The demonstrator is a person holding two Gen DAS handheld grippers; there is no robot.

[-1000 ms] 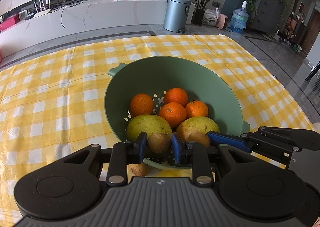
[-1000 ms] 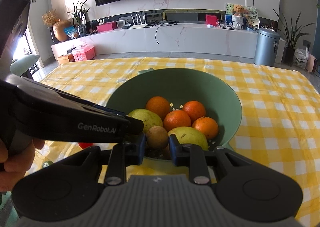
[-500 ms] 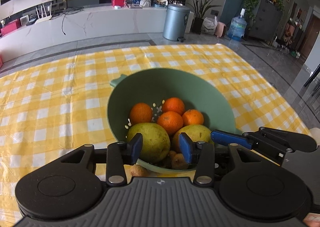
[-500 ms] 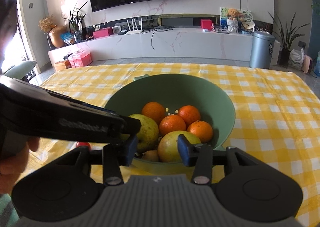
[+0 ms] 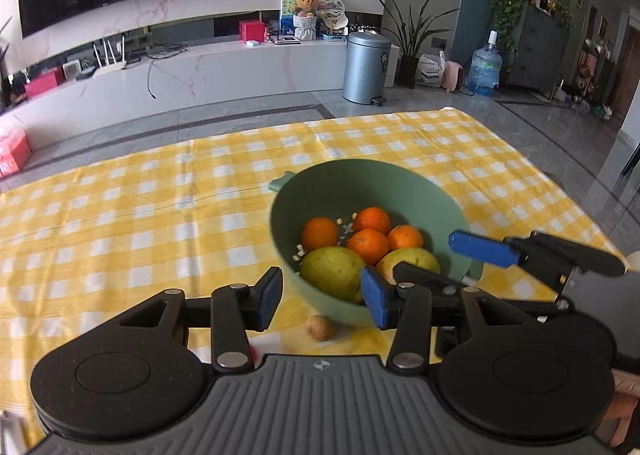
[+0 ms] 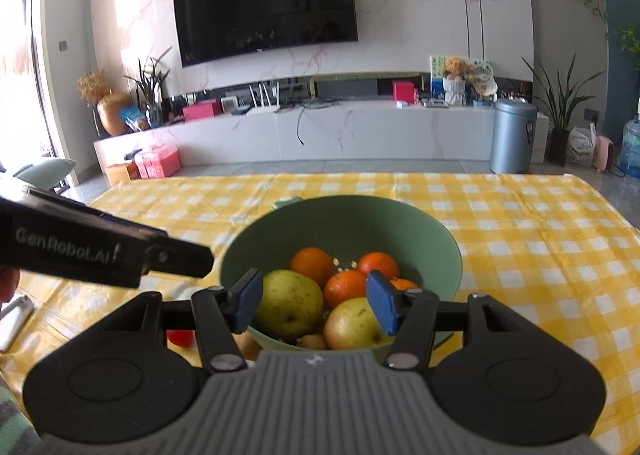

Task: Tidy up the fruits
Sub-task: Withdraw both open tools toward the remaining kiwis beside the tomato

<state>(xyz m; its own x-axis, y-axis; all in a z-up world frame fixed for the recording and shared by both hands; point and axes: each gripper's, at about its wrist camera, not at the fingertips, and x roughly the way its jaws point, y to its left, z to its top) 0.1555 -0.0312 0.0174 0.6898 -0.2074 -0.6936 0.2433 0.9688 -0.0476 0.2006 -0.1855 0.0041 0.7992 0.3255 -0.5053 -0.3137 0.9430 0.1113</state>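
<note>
Sitting on the yellow checked cloth [image 5: 160, 215] of the worktop is a green bowl [image 5: 360, 179] with holes in its bottom. Inside it are four oranges [image 5: 368, 245] at the back and two big yellow-green pears in front, a left pear [image 5: 332, 273] and a right pear [image 5: 412, 259]. The fruits lie close together and touch each other. In the right wrist view a little brown fruit [image 6: 314, 342] peeks out low in the bowl, just in front of the pears. Another small brown fruit [image 5: 320, 328] lies on the cloth outside the bowl, just beside its near wall.

The left gripper [image 5: 322, 297] hangs above the near edge of the bowl. Its blue pads are apart and are still spreading wider. Nothing is between them.

The right gripper [image 6: 314, 303] is over the near side of the bowl too. Its blue pads are apart and opening more, and they hold nothing. The pears sit lower down behind the gap.

A small red thing [image 6: 180, 337] lies on the cloth to the left of the bowl, too hidden to name. Far behind the worktop stand a grey bin [image 5: 366, 69] and a dark TV [image 6: 264, 3] on the wall.
</note>
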